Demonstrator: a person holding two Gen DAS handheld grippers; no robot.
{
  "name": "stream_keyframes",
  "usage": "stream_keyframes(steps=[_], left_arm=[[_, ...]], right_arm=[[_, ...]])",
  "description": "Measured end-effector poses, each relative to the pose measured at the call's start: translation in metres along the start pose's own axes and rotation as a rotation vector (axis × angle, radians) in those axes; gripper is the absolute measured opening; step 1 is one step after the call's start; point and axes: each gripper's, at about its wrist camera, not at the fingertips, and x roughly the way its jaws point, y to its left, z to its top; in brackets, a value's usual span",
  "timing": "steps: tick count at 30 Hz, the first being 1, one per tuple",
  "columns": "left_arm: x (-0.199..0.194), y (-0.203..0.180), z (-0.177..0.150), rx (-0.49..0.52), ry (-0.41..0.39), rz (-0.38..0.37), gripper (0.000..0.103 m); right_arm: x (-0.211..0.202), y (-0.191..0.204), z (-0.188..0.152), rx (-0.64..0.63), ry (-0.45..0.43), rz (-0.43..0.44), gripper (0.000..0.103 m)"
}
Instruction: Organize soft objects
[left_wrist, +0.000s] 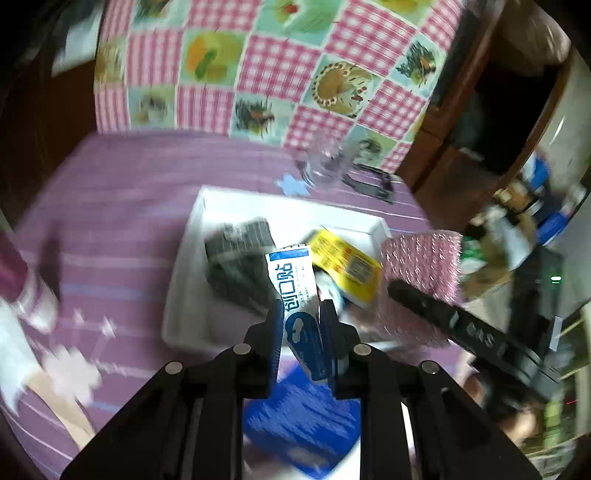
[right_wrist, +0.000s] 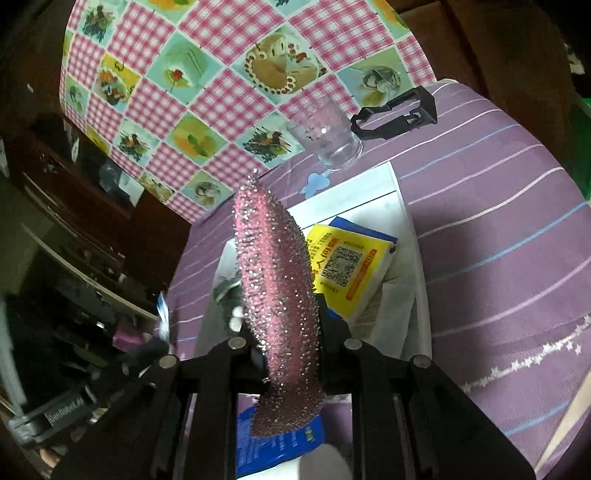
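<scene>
The purple striped bedsheet (right_wrist: 498, 206) carries a shallow white rectangular tray (left_wrist: 184, 280) that already holds a dark grey folded cloth (left_wrist: 236, 258) and a yellow printed soft packet (right_wrist: 343, 266), with a blue packet (right_wrist: 280, 443) lying at its near end, so free room is short and a careless drop may land on the pile and slide over the low rim. The pink glittery scouring sponge (right_wrist: 277, 295) stands on edge between the nearly closed jaws of the right gripper (right_wrist: 284, 332), above the tray; being wide and springy, it could pivot or squirm out if the squeeze is off-centre. The left gripper (left_wrist: 301, 325), jaws almost together, pinches a thin white-and-blue plaster sachet (left_wrist: 295, 291) over the tray's near side; so slight a slip of film could flutter aside on release. The two grippers hang close together over one tray, and I judge a knock between them the likeliest upset. Behind the tray, a clear drinking glass (right_wrist: 328, 136) could topple if brushed, with a black plastic clip (right_wrist: 399, 114) beside it and a small pale blue flower shape (right_wrist: 314, 182) in front.
</scene>
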Motion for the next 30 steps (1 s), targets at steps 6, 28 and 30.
stream_keyframes(steps=[6, 28, 30], left_arm=[[0.031, -0.026, 0.009, 0.094, -0.021, 0.012, 0.019], [0.077, -0.018, -0.010, 0.078, 0.075, -0.055, 0.019], [0.078, -0.019, -0.010, 0.079, 0.086, -0.055, 0.019]], right_arm=[[0.009, -0.014, 0.003, 0.017, 0.015, 0.068, 0.020], [0.035, -0.007, -0.001, -0.061, 0.061, -0.059, 0.023], [0.035, -0.009, -0.001, -0.062, 0.066, -0.060, 0.023]])
